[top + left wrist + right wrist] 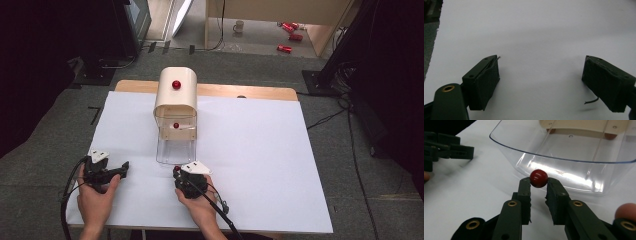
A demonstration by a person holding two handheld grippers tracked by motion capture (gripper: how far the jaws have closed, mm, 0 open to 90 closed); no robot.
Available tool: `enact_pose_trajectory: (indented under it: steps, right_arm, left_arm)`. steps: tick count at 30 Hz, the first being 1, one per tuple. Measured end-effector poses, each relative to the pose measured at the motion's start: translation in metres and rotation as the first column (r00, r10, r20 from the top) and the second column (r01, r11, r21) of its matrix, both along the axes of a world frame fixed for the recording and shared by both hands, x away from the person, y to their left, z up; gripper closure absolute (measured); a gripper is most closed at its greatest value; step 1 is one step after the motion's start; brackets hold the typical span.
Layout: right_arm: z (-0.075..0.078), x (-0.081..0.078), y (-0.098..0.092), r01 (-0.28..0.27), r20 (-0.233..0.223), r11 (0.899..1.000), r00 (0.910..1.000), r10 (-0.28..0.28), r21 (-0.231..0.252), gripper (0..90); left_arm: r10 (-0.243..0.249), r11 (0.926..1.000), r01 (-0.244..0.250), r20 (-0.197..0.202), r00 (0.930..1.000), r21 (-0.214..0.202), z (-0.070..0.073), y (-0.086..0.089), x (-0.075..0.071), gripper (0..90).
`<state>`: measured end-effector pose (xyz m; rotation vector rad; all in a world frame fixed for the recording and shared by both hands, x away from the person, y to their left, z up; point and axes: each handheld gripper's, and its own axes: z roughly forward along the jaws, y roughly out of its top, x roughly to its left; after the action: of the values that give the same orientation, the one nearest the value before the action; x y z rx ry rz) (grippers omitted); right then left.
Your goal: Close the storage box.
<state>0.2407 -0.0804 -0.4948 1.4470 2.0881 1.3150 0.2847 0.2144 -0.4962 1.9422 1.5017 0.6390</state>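
A cream box (175,97) with a rounded top and a red knob (176,84) stands at the back middle of the white table sheet (260,150). A clear plastic flap (174,150) lies open in front of it, reaching toward me. At the flap's near rim sits a small red ball (538,178); my right gripper (538,182) is shut on it, one pad on each side. From above, the right gripper (176,172) is just below that rim. My left gripper (542,58) rests open over bare white sheet, left of the flap (122,170).
A second red ball (176,125) shows inside the box behind the clear front. The table's wooden edge (250,92) runs along the back. On the floor beyond lie a mug (239,26) and red cans (290,30). Cables trail from both grippers.
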Motion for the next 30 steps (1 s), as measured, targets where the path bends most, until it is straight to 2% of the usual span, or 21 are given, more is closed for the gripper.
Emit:
enact_pose_trajectory:
  steps: [6,9,30]
  right_arm:
    - [0.011,0.004,0.0,-0.003,0.024,1.0,0.9997,0.003,0.01,75.4]
    - [0.017,0.01,0.001,-0.003,0.034,1.0,0.9994,0.003,0.0,75.6]
    - [0.017,0.045,0.002,0.012,0.03,0.999,0.9995,-0.011,-0.031,75.8]
  left_arm:
    - [0.0,1.0,0.0,0.0,1.0,0.0,0.0,0.0,0.0,14.3]
    - [0.0,1.0,0.0,-0.001,1.0,0.0,0.0,0.0,0.0,14.3]
    - [0.0,1.0,0.0,0.0,1.0,0.0,0.0,0.0,0.0,14.3]
